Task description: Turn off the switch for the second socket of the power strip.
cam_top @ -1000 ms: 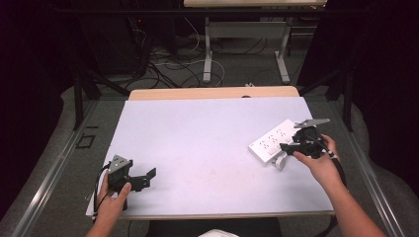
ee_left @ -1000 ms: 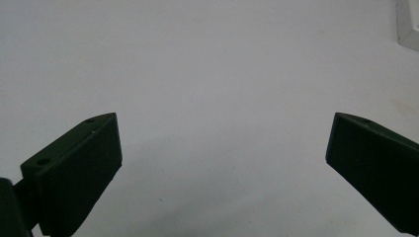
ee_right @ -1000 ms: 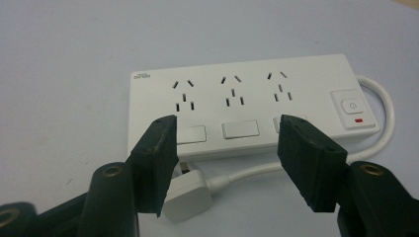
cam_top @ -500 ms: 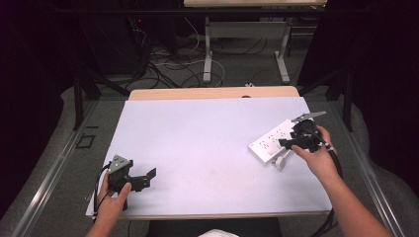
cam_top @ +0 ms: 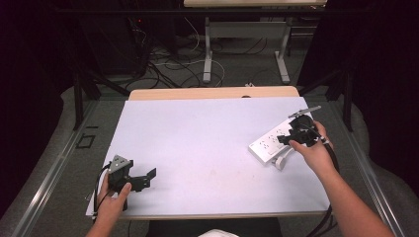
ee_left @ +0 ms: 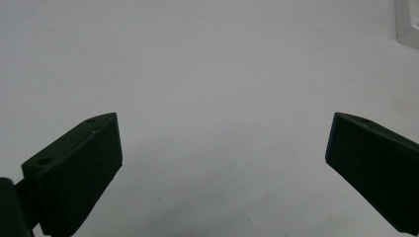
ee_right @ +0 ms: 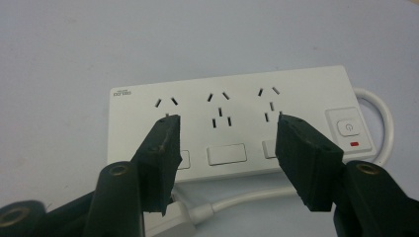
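On table (cam_top: 197, 128): one power strip (cam_top: 269, 144), two grippers.

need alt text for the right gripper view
A white power strip lies on a pale table, seen between the open black jaws of the right gripper. It has three socket groups, a power button at its right end and a white cable looping round that end.

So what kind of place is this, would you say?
Probably a lab or recording workspace: a plain white table with one power strip, loose cables on the floor, dark surroundings, and another desk frame behind.
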`<state>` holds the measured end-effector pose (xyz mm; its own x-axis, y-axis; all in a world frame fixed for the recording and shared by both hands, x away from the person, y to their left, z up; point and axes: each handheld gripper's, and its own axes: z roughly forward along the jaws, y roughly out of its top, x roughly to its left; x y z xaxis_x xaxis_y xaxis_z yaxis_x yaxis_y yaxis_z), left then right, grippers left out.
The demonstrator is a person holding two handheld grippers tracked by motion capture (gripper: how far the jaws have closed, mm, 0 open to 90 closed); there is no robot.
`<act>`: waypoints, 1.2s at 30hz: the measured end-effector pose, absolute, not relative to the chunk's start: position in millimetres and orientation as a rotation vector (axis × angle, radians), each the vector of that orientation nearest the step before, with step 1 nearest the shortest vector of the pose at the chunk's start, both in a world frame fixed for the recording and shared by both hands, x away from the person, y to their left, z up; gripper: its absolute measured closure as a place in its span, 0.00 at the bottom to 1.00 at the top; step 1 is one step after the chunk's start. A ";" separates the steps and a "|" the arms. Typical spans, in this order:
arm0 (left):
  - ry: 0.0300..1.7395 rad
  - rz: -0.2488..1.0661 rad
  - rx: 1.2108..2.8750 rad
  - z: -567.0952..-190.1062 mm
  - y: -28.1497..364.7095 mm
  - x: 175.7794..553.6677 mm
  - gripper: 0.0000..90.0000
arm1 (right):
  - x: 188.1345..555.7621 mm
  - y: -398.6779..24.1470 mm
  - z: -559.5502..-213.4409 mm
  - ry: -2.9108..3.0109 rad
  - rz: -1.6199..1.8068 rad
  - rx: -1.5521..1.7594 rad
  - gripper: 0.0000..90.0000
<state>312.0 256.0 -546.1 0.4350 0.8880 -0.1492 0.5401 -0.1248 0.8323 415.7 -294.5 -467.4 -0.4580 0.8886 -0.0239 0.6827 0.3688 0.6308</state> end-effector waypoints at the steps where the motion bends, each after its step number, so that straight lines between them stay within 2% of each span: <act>1: 1.226 0.491 1.796 -546.1 256.0 312.0 0.01 | 416.7 -294.1 -468.0 2.276 0.789 1.378 0.48; 22: 1.228 0.484 1.802 -546.6 255.8 312.3 0.01 | 430.8 -293.7 -476.9 2.289 0.713 1.452 0.59; 36: 1.230 0.482 1.804 -547.3 255.5 312.6 0.01 | 440.1 -294.3 -483.5 2.302 0.674 1.566 0.73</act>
